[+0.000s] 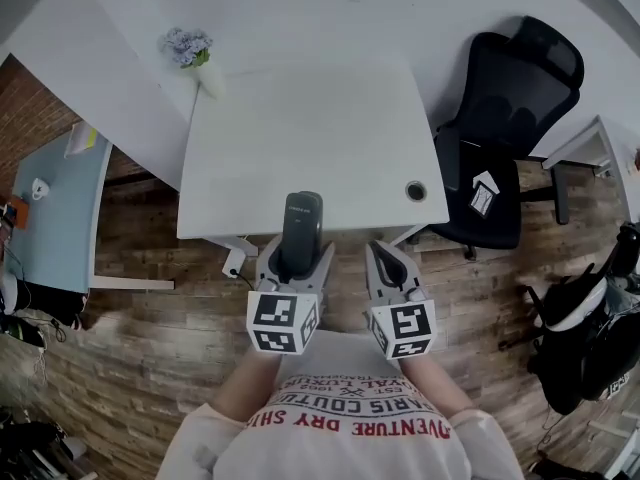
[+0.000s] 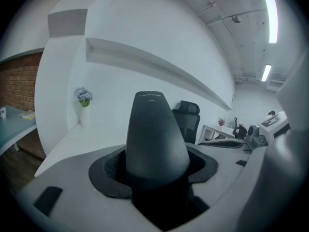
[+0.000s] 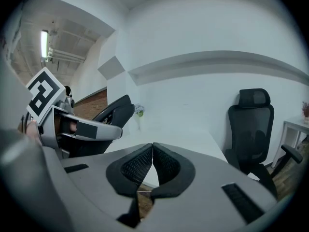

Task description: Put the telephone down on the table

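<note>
From the head view, the left gripper (image 1: 297,263) has its jaws spread wide and clamped on the lower half of the dark telephone (image 1: 302,218). The handset's long axis runs straight on from the jaws, away from the person. Its tip reaches just over the near edge of the white table (image 1: 300,138), left of that edge's middle. The right gripper (image 1: 388,258) hangs just beside it, short of the same edge, so the left one is plainly nearer the job.

In the left gripper view the handset fills the space between the pads and points at the far edge, where a small vase of flowers (image 2: 84,96) stands in the left corner. Its lower end is sunk out of sight, and I can't judge how high it rides above the top.

The right gripper view shows pads pressed together on nothing.
</note>
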A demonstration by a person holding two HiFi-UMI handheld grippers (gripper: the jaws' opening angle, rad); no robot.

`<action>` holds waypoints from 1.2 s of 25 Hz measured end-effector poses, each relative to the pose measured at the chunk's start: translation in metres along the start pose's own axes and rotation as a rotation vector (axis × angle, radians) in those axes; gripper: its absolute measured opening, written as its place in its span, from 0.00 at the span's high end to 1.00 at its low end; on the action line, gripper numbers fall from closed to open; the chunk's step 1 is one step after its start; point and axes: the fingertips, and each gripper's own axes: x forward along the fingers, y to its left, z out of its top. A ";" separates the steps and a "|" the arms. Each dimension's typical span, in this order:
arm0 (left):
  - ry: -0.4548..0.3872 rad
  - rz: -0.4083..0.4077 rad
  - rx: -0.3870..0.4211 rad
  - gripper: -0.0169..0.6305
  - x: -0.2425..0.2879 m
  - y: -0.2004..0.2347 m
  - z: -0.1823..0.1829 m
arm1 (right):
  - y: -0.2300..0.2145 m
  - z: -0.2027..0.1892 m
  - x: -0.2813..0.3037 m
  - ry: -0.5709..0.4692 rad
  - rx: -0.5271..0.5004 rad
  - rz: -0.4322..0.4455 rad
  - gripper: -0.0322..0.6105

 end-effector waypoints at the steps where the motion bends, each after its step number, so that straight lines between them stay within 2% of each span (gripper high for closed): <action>1: 0.007 -0.010 0.001 0.51 0.011 0.007 0.004 | -0.003 0.003 0.012 0.005 0.003 -0.008 0.91; 6: 0.033 -0.043 -0.004 0.51 0.058 0.053 0.026 | -0.010 0.017 0.073 0.028 0.013 -0.037 0.91; 18: 0.064 -0.041 -0.039 0.51 0.141 0.169 0.067 | -0.009 0.055 0.217 0.039 0.011 -0.037 0.91; 24: 0.090 -0.008 -0.069 0.51 0.163 0.202 0.067 | -0.012 0.051 0.252 0.074 0.018 -0.018 0.91; 30: 0.117 0.045 -0.102 0.51 0.190 0.213 0.061 | -0.037 0.047 0.278 0.101 0.013 0.001 0.91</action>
